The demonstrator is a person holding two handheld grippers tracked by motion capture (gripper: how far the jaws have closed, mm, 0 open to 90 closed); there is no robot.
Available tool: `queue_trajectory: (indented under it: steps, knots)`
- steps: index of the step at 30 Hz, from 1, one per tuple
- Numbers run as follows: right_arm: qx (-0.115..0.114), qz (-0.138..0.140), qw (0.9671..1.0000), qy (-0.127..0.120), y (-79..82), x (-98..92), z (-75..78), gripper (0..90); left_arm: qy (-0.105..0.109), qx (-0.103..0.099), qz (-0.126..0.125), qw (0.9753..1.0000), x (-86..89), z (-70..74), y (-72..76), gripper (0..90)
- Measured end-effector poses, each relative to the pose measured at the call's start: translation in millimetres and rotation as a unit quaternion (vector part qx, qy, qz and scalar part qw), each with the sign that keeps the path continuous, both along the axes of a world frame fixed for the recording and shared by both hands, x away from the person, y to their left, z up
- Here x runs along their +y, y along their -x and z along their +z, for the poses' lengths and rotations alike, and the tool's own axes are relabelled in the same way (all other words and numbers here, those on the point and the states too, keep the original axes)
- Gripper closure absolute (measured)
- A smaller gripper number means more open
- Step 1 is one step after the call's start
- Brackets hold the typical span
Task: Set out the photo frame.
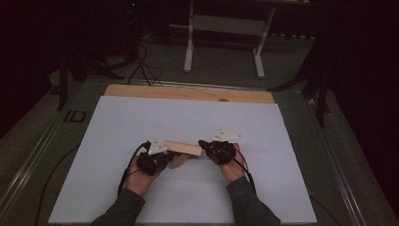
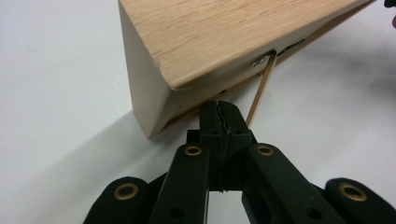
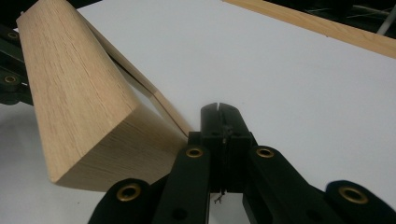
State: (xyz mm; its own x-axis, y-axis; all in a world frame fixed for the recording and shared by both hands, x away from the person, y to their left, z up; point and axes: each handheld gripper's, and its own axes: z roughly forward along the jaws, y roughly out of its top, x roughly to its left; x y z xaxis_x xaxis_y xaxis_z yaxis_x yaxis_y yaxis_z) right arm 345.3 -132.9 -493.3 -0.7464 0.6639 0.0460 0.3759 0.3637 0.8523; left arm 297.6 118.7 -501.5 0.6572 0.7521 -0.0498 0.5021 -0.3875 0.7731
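Note:
A light wooden block [image 1: 183, 149] lies across the white sheet [image 1: 188, 117] between my two grippers. My left gripper [image 1: 162, 157] sits at its left end and my right gripper [image 1: 207, 146] at its right end. In the left gripper view the block [image 2: 224, 42] is tilted, and my shut left gripper [image 2: 219, 108] has its tips against the lower edge. A thin stick [image 2: 261, 88] slants down from a slot. In the right gripper view the block [image 3: 79, 93] lies to the left of my shut right gripper [image 3: 219, 109]. A thin wooden strip [image 3: 159, 100] runs under the block to the jaws' left side.
A wooden board [image 1: 188, 92] shows as a strip beyond the sheet's far edge. Cables trail from both grippers toward the near edge. A white metal frame [image 1: 226, 28] stands on the floor behind the table. Bare sheet surrounds the block.

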Motion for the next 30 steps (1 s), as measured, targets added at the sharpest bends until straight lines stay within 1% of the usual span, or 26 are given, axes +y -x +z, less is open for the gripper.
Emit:
queue_trajectory:
  steps: [7, 13, 15, 22, 30]
  knots:
    - [-0.001, 0.002, 1.0000, 0.002, 0.5, -0.2, 0.3, 89.7, 0.006, -0.002, 0.006, 1.0000, 0.8, 2.0, -3.2, 89.5]
    - [-0.002, 0.003, 1.0000, 0.006, 1.7, -0.3, 0.8, 89.8, 0.010, 0.000, 0.006, 0.9999, 0.4, 1.9, -4.4, 89.5]
    - [-0.002, 0.004, 1.0000, 0.006, 1.9, -0.1, 0.9, 89.7, 0.009, 0.000, 0.004, 1.0000, 0.4, 2.8, -4.4, 89.5]
    - [-0.007, 0.009, 0.9998, 0.014, 4.4, 1.2, 1.8, 89.7, 0.014, -0.003, -0.001, 0.9999, -1.3, 6.6, -3.3, 89.5]
    - [-0.007, 0.012, 0.9997, 0.017, 6.0, 1.8, 2.4, 89.8, 0.018, -0.005, -0.008, 0.9998, -3.1, 10.8, -1.4, 89.5]
